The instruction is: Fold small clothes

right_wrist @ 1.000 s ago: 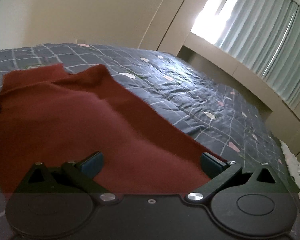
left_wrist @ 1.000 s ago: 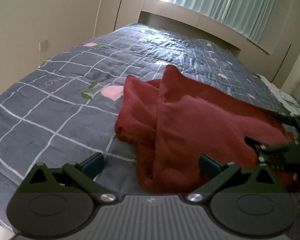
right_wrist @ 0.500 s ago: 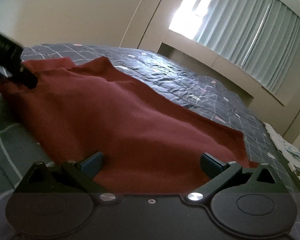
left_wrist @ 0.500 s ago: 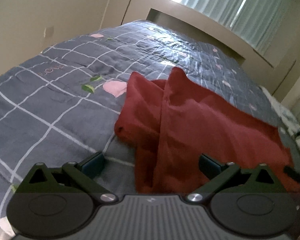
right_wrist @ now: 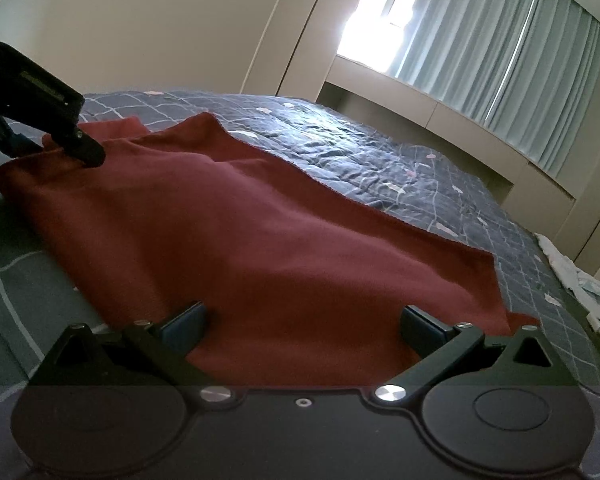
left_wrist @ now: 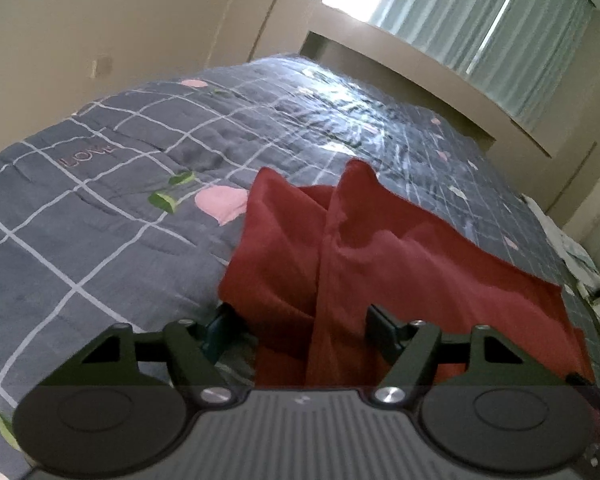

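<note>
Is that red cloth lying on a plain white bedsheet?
No, the red cloth lies on a grey quilt with white grid lines and pink shapes.

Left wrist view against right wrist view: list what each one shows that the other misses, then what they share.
Left wrist only: the pink heart, green leaves and "LOVE" lettering on the quilt. Its jaws are closing with a fold of cloth between them.
Right wrist only: the left gripper seen from outside, on the garment's far corner.
Both: the red garment, checked quilt, curtains.
</note>
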Demonstrator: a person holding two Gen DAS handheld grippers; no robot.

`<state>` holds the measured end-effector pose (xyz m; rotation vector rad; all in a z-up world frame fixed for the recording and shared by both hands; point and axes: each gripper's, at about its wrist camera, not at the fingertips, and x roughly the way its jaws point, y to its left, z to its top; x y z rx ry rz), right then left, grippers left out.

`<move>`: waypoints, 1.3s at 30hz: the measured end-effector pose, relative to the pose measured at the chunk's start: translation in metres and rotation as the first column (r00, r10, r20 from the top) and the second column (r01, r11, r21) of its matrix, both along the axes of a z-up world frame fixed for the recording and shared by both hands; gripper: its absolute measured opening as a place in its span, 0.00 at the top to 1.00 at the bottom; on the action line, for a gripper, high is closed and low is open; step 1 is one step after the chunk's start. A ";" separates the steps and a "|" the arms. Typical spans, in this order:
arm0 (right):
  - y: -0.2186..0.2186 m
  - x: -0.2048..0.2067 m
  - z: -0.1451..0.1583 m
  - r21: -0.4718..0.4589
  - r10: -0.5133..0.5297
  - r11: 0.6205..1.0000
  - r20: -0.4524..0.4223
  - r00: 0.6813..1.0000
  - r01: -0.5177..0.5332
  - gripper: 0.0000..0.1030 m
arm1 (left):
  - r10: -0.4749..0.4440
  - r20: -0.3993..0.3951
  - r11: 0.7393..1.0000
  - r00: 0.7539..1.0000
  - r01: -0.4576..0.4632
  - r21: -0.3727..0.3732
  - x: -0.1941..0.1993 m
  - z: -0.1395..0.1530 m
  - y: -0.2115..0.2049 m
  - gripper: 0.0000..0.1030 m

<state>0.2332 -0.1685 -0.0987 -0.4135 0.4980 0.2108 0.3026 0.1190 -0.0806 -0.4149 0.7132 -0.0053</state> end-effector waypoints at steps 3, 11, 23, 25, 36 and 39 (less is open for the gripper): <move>0.000 0.000 0.000 0.003 0.000 1.000 0.000 1.000 0.000 0.01 | 0.030 -0.003 0.999 1.000 -0.030 0.025 0.001 0.002 -0.005 0.49; -0.003 -0.001 0.001 0.020 0.000 1.000 -0.002 1.000 0.000 0.01 | 0.030 -0.019 0.999 0.999 -0.030 0.021 0.008 0.012 -0.015 0.80; -0.058 -0.007 0.025 0.155 -0.082 0.985 0.025 0.996 0.077 0.01 | -0.165 0.140 0.982 0.976 0.149 0.118 0.016 0.096 -0.083 0.82; -0.073 -0.012 0.029 0.138 -0.097 0.986 0.040 0.994 0.091 0.01 | -0.215 0.162 0.972 0.963 0.196 0.129 0.020 0.111 -0.107 0.82; -0.162 -0.058 0.031 0.133 -0.222 0.968 0.046 0.974 0.215 0.00 | -0.519 0.105 0.844 0.848 0.488 0.222 0.033 0.122 -0.285 0.82; -0.180 -0.067 0.027 0.161 -0.260 0.954 0.022 0.965 0.253 0.00 | -0.578 0.016 0.794 0.816 0.557 0.244 0.032 0.099 -0.330 0.82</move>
